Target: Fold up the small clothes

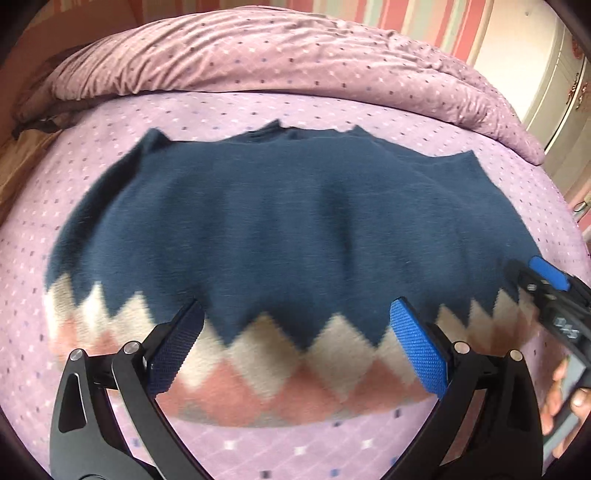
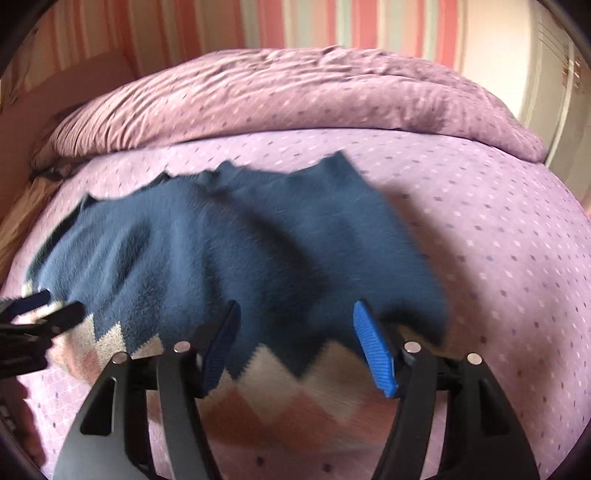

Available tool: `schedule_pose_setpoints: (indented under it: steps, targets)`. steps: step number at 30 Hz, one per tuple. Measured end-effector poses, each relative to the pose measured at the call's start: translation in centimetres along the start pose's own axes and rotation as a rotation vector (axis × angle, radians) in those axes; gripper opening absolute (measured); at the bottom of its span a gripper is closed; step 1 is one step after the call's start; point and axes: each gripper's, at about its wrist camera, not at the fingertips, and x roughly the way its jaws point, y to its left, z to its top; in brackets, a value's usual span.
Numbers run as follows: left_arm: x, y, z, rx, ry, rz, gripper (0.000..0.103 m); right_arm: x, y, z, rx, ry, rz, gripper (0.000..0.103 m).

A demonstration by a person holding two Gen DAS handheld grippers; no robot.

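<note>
- Sweater (image 1: 288, 229) lay spread on the lilac dotted bed sheet (image 1: 295, 107). Navy body, cream-and-pink zigzag band along the near hem. Frame was motion-blurred.
- Left gripper (image 1: 297, 345) hovered over the near hem, jaws spread wide, nothing between the blue pads (image 1: 419, 349). Zigzag band showed in the gap. Contact with the fabric: could not tell.
- Right gripper (image 2: 295, 345) was also wide open above the hem, toward the sweater's right side (image 2: 229, 258); it held nothing.
- In the left wrist view the right gripper (image 1: 537, 284) sat at the sweater's right hem corner, with a hand (image 1: 565, 398) behind it.
- In the right wrist view the left gripper (image 2: 48, 308) came in from the left edge at the hem, too blurred to read its opening there.
- Rumpled mauve duvet (image 2: 295, 92) was bunched along the far side of the bed, apart from the sweater.
- Striped wall (image 2: 332, 22) behind; cream cabinet (image 1: 557, 99) at far right.
</note>
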Motion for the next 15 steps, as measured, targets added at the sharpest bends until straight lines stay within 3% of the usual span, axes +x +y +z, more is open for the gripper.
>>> schedule_pose_setpoints:
  steps: [2,8,10,15]
  targets:
    - [0.4,-0.7,0.2,0.011,-0.002,-0.005,0.1,-1.1,-2.0,-0.2,0.052,-0.001,-0.002,0.094]
    - [1.9,-0.8,0.5,0.026,0.023,0.003,0.1,-1.4,-9.1,-2.8,0.289,0.066,0.041,0.096]
    - [2.2,-0.8,0.5,0.029,0.031,0.012,0.1,0.0,-11.0,-4.5,0.419,0.12,0.114,0.096]
    - [2.6,-1.2,0.3,0.064,0.04,0.041,0.1,2.1,-12.9,-8.0,0.697,0.127,0.257,0.095]
